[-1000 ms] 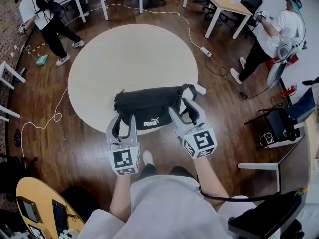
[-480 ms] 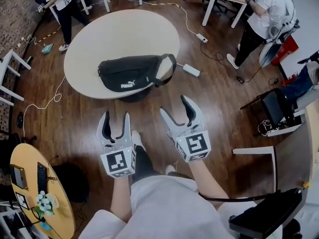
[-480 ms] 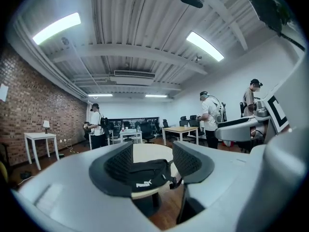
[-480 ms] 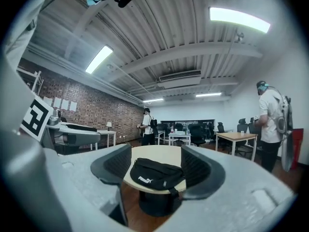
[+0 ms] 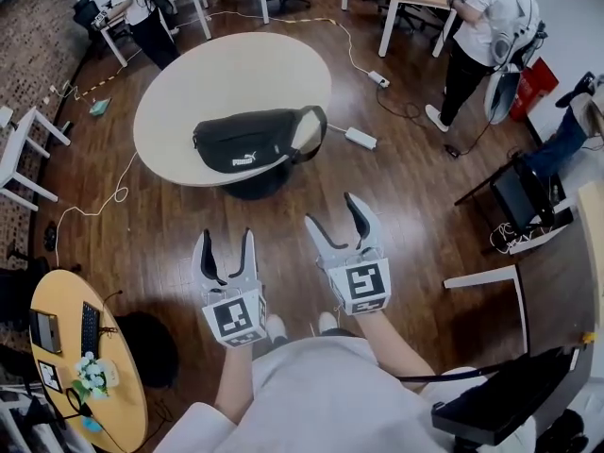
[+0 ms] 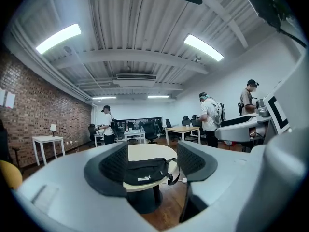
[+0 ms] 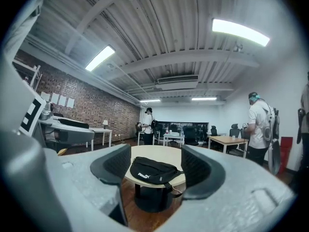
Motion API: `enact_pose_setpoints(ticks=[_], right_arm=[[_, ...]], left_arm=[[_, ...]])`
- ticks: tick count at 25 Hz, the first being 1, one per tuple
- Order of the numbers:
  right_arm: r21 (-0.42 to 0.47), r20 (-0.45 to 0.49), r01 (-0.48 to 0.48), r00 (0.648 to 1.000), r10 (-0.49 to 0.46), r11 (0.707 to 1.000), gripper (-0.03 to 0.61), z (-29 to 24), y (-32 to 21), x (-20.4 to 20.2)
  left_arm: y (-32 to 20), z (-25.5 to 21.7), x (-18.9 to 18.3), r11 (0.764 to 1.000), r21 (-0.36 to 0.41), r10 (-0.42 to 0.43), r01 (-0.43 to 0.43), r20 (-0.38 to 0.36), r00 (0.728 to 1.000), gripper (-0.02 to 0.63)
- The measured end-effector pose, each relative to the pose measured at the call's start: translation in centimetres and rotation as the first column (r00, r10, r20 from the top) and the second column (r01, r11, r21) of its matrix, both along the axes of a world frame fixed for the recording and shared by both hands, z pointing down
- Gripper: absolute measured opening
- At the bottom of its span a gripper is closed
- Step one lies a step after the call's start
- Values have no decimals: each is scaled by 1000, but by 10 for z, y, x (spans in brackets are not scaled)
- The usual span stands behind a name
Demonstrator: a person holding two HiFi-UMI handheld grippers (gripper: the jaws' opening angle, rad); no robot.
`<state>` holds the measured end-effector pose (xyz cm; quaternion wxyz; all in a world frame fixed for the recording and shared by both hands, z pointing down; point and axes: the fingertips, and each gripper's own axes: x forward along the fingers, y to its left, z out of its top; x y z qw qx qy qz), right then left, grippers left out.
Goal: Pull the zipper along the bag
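A black waist bag [image 5: 253, 140] with a white logo lies on the near edge of a round beige table [image 5: 226, 69], its strap hanging off the right side. Both grippers hover over the wooden floor, well short of the table. My left gripper [image 5: 226, 243] is open with nothing between its jaws, which have just been opening. My right gripper [image 5: 337, 217] is open too, also just opened wider and empty. In the left gripper view the bag [image 6: 144, 171] shows far off between the jaws, and in the right gripper view the bag [image 7: 152, 171] does as well.
A white power strip [image 5: 360, 138] and cables lie on the floor right of the table. A small yellow round table [image 5: 113, 404] with a keyboard stands at lower left, a white desk frame [image 5: 491, 281] at right. People stand at desks at the back.
Both grippers have drawn back from the bag, which they flanked at the table's edge a second ago. Their jaws have spread wider. The bag stays on the table.
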<state>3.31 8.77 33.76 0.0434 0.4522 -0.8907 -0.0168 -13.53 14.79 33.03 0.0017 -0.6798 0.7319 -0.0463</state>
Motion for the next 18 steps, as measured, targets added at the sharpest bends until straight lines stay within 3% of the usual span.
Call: enact_pose_setpoints(ticks=[18], right_arm=[[31, -42, -18, 999, 19, 999, 304, -14, 30, -60]], left_arm=[[32, -7, -56, 999, 31, 17, -17, -12, 1000, 321]])
